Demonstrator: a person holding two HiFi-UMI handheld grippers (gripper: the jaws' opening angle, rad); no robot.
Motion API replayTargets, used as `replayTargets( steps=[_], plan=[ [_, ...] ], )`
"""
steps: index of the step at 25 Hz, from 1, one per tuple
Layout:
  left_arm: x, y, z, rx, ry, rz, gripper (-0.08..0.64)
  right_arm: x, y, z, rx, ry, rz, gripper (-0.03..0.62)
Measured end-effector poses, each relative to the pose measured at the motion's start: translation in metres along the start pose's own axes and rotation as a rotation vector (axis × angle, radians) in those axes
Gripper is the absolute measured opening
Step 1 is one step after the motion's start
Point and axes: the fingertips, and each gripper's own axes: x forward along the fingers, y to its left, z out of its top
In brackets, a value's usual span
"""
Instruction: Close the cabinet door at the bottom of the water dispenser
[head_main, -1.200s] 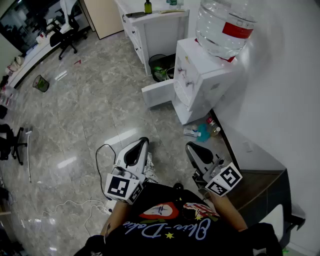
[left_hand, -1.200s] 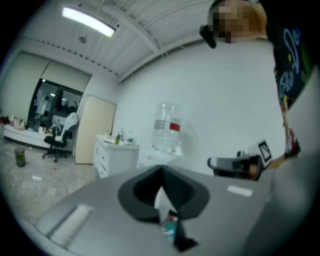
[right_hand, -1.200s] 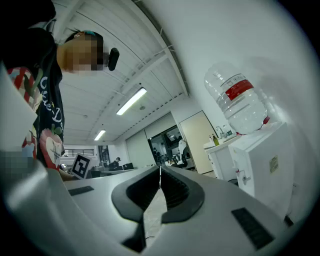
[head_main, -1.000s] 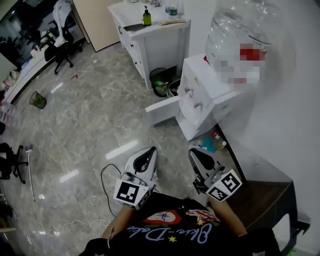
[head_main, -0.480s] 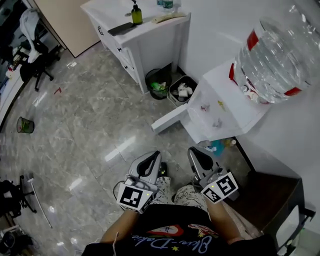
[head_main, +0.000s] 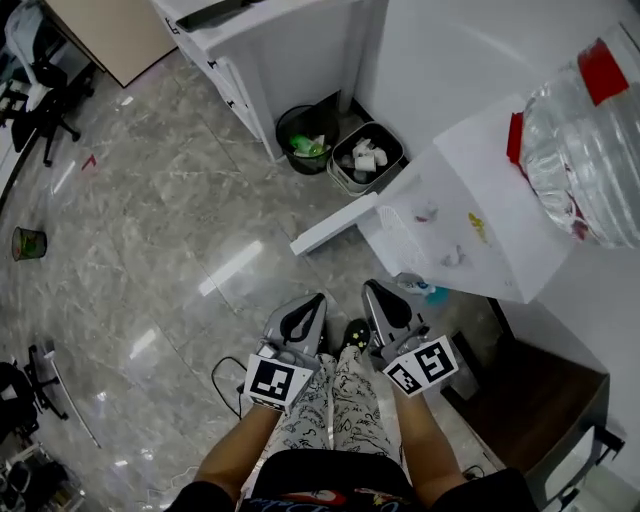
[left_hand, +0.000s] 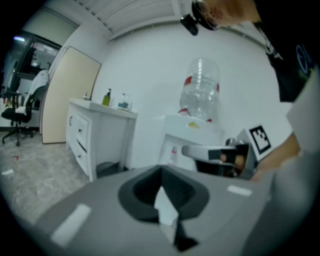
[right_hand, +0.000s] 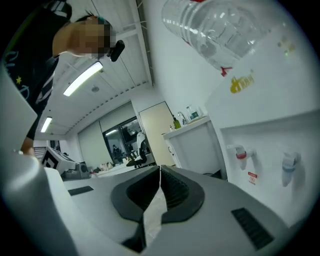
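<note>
Two hand-held grippers held low and side by side, both closed and empty.
From the head view, the left gripper (head_main: 308, 310) and the right gripper (head_main: 378, 300) point forward in front of the person's body, near each other but not touching. The bare left forearm (head_main: 232, 445) and right forearm (head_main: 415, 448) reach down to them. Each gripper's marker cube faces upward. In each gripper view, the two jaws meet along a thin seam.
</note>
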Motion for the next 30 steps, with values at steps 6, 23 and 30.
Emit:
replayTargets(
  steps=[6, 23, 30],
  plan=[
    [0.056, 0.053, -0.089, -0.017, 0.122, -0.007, -0.003, 0.056, -0.055, -0.092, -0.055, 0.206, 0.013, 0.017],
    [0.140, 0.223, -0.249, 0.135, 0.352, 0.159, -0.003, 0.089, -0.098, -0.173, -0.045, 0.252, 0.078, 0.017],
    [0.144, 0.218, -0.266, 0.099, 0.385, 0.112, -0.003, 0.072, -0.114, -0.186, 0.010, 0.255, 0.020, 0.017]
  ],
)
